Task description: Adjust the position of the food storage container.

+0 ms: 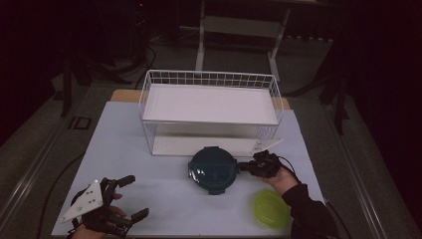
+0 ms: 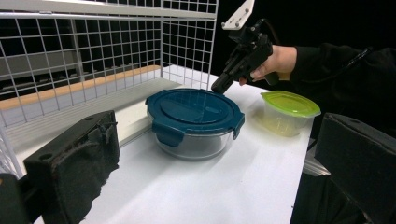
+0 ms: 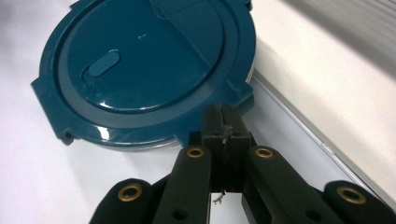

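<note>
Blue-lidded glass container point(image 1: 213, 170) sits centre frame in the high view, just in front of the white wire rack point(image 1: 211, 112). The right gripper point(image 1: 242, 167) is at its right edge, jaws pressed together on nothing, tip just beside the lid rim point(image 3: 243, 95). The left gripper point(image 1: 137, 196) rests lower left, jaws wide apart and empty, well apart from the container. We judge the step as nudging or grabbing the container: we'd open the jaws before going for the latch tab, keep low, push level so the bowl doesn't tip, and mind the green-lidded tub point(image 1: 271, 209) at lower right.
</note>
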Demonstrator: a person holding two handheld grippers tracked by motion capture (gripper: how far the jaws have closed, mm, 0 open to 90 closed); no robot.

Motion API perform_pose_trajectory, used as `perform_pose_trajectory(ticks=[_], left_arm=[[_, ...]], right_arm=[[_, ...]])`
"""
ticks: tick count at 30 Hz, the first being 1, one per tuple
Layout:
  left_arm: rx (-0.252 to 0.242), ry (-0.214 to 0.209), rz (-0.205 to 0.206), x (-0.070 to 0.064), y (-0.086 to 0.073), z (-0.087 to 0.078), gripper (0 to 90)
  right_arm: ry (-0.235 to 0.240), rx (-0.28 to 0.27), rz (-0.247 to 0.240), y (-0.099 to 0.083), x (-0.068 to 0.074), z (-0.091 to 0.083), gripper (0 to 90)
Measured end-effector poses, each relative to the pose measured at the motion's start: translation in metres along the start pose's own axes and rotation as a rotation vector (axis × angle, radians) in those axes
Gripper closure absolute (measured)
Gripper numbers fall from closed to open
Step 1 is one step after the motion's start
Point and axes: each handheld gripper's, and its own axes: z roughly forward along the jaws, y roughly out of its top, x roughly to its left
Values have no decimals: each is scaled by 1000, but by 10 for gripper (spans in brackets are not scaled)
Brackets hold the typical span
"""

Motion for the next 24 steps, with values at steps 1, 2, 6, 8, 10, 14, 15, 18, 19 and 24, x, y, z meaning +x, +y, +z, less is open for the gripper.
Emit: perform_pose_trajectory(ticks=[1, 2, 6, 8, 10, 14, 15, 18, 19, 24], left_arm=[[-1, -1, 0, 0, 0, 0, 0], [0, -1, 1, 0, 0, 0, 0], [0, -1, 0, 0, 0, 0, 0], [0, -2, 0, 0, 0, 0, 0], [1, -1, 2, 0, 0, 0, 0], [-1, -3, 1, 0, 0, 0, 0], [0, -3, 1, 0, 0, 0, 0], [1, -2, 2, 0, -1, 0, 0], [1, -1, 1, 0, -1, -1, 0], [0, 0, 0, 0, -1, -2, 0]], right_arm=[[6, 1, -4, 1, 0, 1, 900], [12, 5, -9, 2, 1, 1, 900], [30, 18, -31, 5, 6, 5, 900], [37, 20, -41, 7, 7, 6, 900], [40, 25, -51, 9, 9, 8, 900], [52, 35, -64, 14, 13, 11, 900], [57, 36, -68, 14, 13, 12, 900], [66, 47, -87, 16, 14, 12, 900], [60, 44, -86, 17, 13, 11, 900], [39, 72, -84, 16, 7, 11, 900]])
